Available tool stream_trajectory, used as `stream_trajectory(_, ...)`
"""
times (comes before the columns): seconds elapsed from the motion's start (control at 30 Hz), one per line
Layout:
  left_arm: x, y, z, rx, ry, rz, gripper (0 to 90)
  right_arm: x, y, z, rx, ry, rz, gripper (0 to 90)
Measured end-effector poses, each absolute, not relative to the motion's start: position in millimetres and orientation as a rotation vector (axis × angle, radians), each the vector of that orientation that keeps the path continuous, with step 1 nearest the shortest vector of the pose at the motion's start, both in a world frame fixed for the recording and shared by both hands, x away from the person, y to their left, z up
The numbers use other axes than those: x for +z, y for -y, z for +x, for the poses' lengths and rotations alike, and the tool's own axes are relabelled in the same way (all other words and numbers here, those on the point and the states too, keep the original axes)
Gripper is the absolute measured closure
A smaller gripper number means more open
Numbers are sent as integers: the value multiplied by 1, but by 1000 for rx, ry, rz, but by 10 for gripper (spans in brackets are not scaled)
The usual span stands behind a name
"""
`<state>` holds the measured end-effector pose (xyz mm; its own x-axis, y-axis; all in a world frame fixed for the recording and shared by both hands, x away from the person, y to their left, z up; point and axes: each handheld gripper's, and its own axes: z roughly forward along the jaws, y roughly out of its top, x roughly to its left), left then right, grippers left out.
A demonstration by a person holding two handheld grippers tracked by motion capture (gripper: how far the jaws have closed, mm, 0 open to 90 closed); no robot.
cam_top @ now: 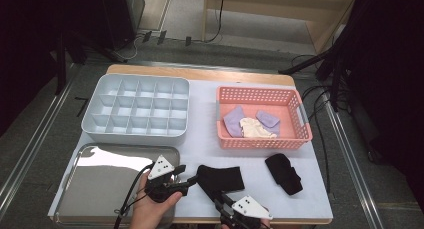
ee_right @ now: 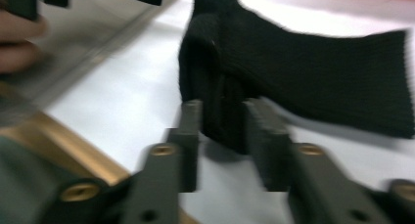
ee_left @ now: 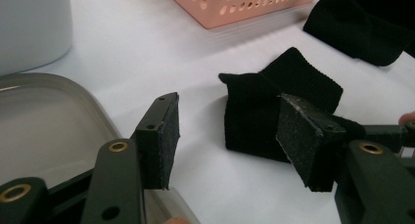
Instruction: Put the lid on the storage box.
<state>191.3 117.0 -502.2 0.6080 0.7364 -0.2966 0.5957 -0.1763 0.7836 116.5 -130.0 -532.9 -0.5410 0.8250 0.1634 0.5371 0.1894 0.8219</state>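
High view, layout: a black sock (cam_top: 220,177) lies on the white table (cam_top: 205,129) near its front edge, between the metal tray (cam_top: 100,189) and a second black sock (cam_top: 283,173).
Left gripper (cam_top: 192,178): jaws stand apart with white table between them; the sock's raised fold lies just beyond the pads, no pad pressing on it.
Right gripper (ee_right: 222,131): jaws closed on a fold of the black sock, gathering it upward.
Open room: bare table between the socks and the pink basket (cam_top: 300,120), and between basket and grey divided box (cam_top: 136,109).
Edges: tray rim sits just beside the left gripper; the table's wooden front edge runs close under both hands.
Cut off: both hands at the high view's bottom edge.
Hard to make out: right gripper view is blurred.
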Motion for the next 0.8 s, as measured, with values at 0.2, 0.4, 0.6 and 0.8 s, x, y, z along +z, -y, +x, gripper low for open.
stream_trajectory(0.2,-505,-108,200,44,-1079,1872,509,-532,139,127,1292,-2203,1254,873)
stream_trajectory(0.4,-506,-100,204,-51,-1042,1916,652,-530,144,130,1274,-2284,1137,872)
stream_trajectory(0.6,-505,-98,199,-7,-1023,1963,900,-531,150,135,1281,-2263,1144,867)
stream_trajectory(0.8,-504,-97,194,4,-977,2003,900,-533,159,150,1269,-2169,1237,862)
